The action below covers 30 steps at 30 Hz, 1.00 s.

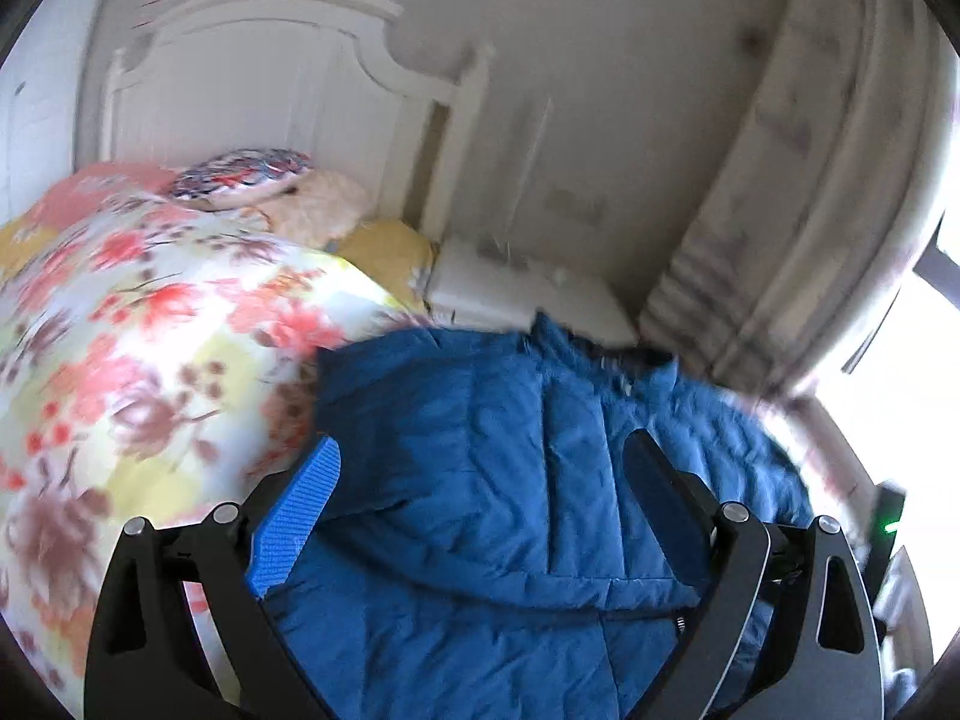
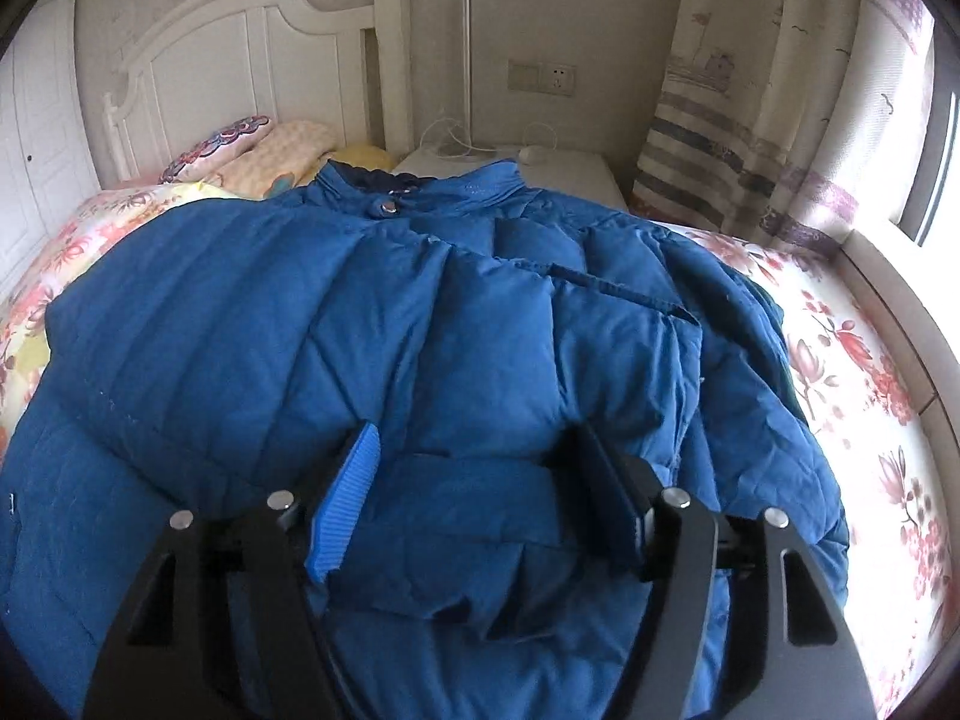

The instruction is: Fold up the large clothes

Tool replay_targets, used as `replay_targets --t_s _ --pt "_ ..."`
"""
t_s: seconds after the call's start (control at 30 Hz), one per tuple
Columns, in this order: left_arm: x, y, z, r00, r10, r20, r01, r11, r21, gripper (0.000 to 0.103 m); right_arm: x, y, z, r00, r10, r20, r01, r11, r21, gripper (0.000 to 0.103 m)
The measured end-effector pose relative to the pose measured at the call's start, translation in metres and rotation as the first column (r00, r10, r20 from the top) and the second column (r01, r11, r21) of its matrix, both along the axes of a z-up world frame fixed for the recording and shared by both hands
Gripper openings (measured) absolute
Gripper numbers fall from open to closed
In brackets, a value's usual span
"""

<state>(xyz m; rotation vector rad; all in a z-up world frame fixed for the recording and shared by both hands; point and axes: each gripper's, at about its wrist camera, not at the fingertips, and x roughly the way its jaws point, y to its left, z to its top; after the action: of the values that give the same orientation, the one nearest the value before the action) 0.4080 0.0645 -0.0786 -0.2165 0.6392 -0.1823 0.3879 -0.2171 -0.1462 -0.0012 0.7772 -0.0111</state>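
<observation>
A large blue quilted jacket (image 2: 372,324) lies spread on the bed with its collar (image 2: 420,186) toward the headboard. It also shows in the left wrist view (image 1: 510,420), which is blurred. My right gripper (image 2: 474,444) is open and hovers over the jacket's lower middle, with padded fabric between the jaws. My left gripper (image 1: 483,462) is open over the jacket's left part, near its edge by the floral quilt. Neither gripper is closed on the fabric.
The bed has a floral quilt (image 1: 138,324) and pillows (image 2: 252,150) at a white headboard (image 2: 240,54). A white nightstand (image 2: 558,171) with a lamp stands by the bed. A curtain (image 2: 750,90) and a window ledge (image 2: 888,300) are on the right.
</observation>
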Motion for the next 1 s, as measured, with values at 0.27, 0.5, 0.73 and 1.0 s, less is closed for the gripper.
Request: replay_targets --t_s 0.27,0.5,0.73,1.0 --pt "0.023 -0.042 -0.061 0.972 -0.069 -0.223 0.107 0.981 0.164 0.091 -0.003 -0.004 -0.002 1.000 0.013 0.003 -0.013 1.000 0.018 0.072" --pt "0.055 -0.040 0.011 0.995 -0.047 -0.089 0.055 0.994 0.092 0.091 -0.001 0.004 -0.002 1.000 0.020 -0.005 -0.020 1.000 -0.017 0.077" --pt "0.139 -0.084 -0.049 0.953 0.015 -0.304 0.075 0.957 0.282 0.092 -0.003 0.004 -0.002 1.000 0.021 -0.004 -0.022 1.000 -0.009 0.077" --pt "0.121 -0.088 -0.075 0.986 0.003 -0.169 0.058 0.932 0.358 0.099 -0.002 0.010 -0.003 1.000 0.024 -0.001 -0.024 0.999 -0.026 0.079"
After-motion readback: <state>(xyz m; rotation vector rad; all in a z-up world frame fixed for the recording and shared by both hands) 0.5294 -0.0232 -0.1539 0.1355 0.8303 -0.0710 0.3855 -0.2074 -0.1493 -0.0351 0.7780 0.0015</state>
